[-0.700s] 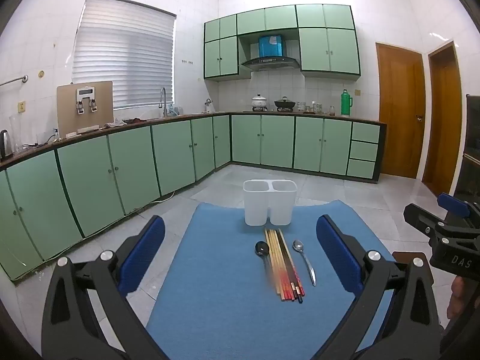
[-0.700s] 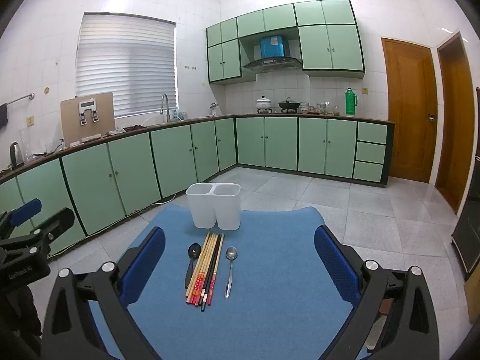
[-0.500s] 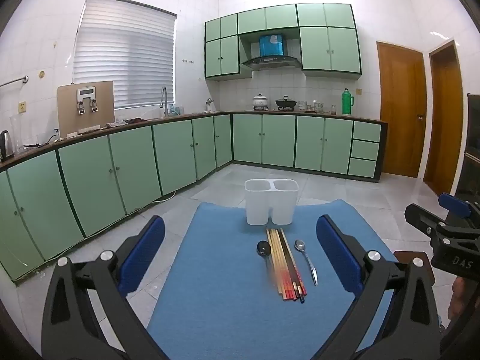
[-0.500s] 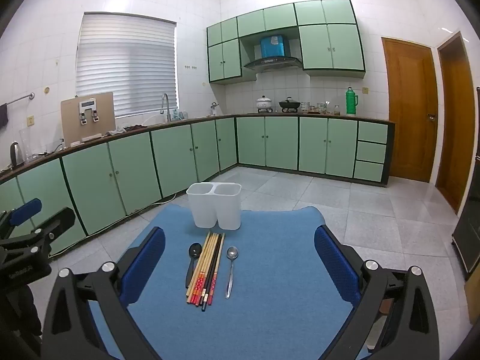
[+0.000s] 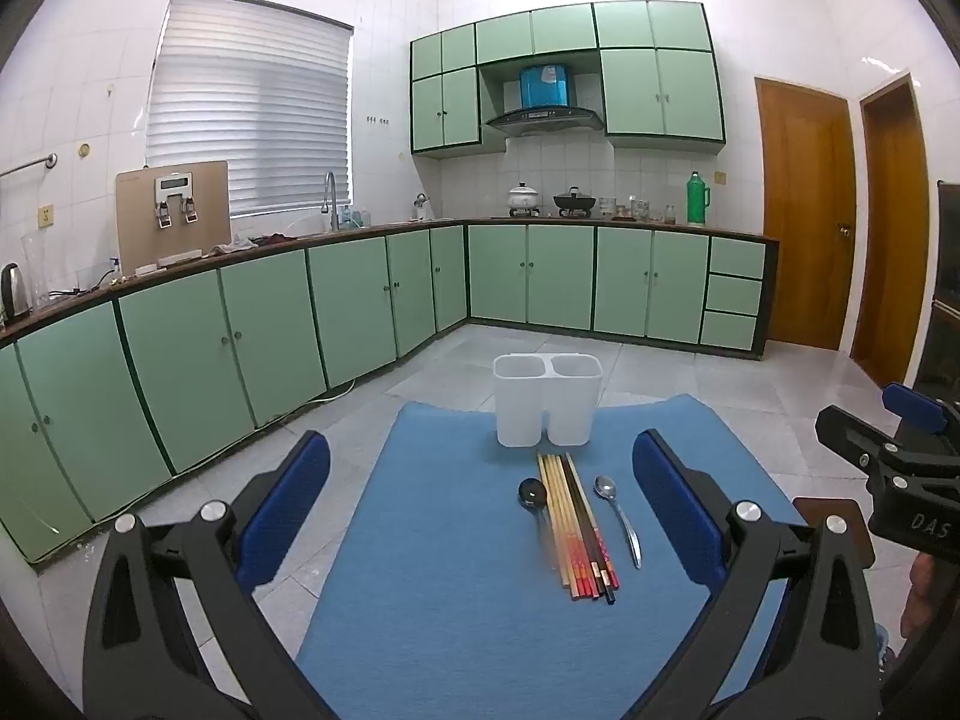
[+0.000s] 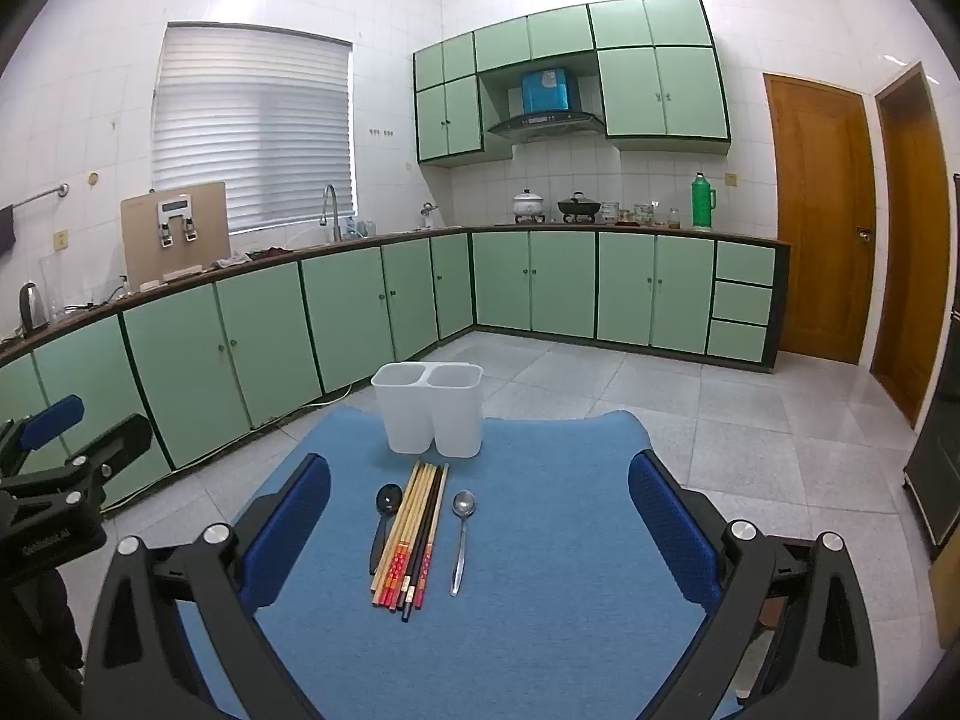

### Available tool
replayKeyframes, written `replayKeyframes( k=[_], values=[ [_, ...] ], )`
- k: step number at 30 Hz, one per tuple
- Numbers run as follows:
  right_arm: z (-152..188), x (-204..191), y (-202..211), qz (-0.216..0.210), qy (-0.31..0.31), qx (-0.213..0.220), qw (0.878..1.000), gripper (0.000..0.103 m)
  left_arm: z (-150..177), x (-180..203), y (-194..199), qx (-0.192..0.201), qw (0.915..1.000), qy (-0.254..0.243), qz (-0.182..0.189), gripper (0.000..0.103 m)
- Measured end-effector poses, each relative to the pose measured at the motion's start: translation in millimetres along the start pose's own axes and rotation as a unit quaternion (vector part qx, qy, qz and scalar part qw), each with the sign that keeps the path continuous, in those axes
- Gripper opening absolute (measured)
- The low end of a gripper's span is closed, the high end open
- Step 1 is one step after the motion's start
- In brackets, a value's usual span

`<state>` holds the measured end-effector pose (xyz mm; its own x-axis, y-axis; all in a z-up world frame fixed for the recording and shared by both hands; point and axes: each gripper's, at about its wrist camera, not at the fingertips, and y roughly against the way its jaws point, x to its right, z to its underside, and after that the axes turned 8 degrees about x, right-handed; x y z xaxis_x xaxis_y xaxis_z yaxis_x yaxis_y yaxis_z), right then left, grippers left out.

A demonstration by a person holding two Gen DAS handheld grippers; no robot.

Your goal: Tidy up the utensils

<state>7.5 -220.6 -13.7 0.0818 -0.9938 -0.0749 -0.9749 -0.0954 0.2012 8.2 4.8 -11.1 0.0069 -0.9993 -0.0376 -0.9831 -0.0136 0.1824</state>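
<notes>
A white two-compartment utensil holder (image 5: 547, 399) (image 6: 428, 408) stands upright and empty at the far end of a blue mat (image 5: 456, 570) (image 6: 540, 540). In front of it lies a bundle of several chopsticks (image 5: 577, 525) (image 6: 414, 534), with a black spoon (image 5: 531, 493) (image 6: 384, 516) on its left and a silver spoon (image 5: 618, 519) (image 6: 461, 534) on its right. My left gripper (image 5: 480, 504) is open and empty, held above the mat's near part. My right gripper (image 6: 479, 510) is also open and empty, to the right of the left one.
The mat covers a small table on a grey tiled floor. Green cabinets (image 5: 360, 300) with a worktop run along the left and back walls. Wooden doors (image 6: 822, 222) stand at the right. The right gripper shows in the left wrist view (image 5: 900, 456).
Both grippers have drifted very slightly; the utensils sit marginally lower in the views. Nothing has been touched or moved.
</notes>
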Motion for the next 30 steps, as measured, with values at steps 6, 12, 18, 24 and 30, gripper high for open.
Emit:
replayKeyframes(
  k=[6, 12, 18, 24, 30],
  values=[
    [8.5, -6.4, -3.3, 0.0, 0.0, -0.002, 1.0, 0.097, 0.0, 0.7, -0.2, -0.002, 1.0, -0.002, -0.001, 0.098],
    [11.1, -1.3, -8.1, -0.001, -0.003, -0.003, 1.0, 0.097, 1.0, -0.6, 0.6, -0.003, 1.0, -0.003, -0.001, 0.098],
    [11.8, -1.4, -8.7, -0.001, -0.003, -0.004, 1.0, 0.097, 0.7, -0.1, -0.5, -0.004, 1.0, -0.003, 0.001, 0.098],
    [13.9, -0.9, -9.9, -0.001, -0.003, -0.005, 1.0, 0.097, 2.3, -1.7, -0.6, -0.005, 1.0, -0.004, -0.001, 0.098],
    [17.6, 0.6, -11.5, -0.001, -0.003, -0.008, 1.0, 0.097, 5.6, 2.2, -2.6, -0.007, 1.0, -0.005, -0.001, 0.098]
  ],
)
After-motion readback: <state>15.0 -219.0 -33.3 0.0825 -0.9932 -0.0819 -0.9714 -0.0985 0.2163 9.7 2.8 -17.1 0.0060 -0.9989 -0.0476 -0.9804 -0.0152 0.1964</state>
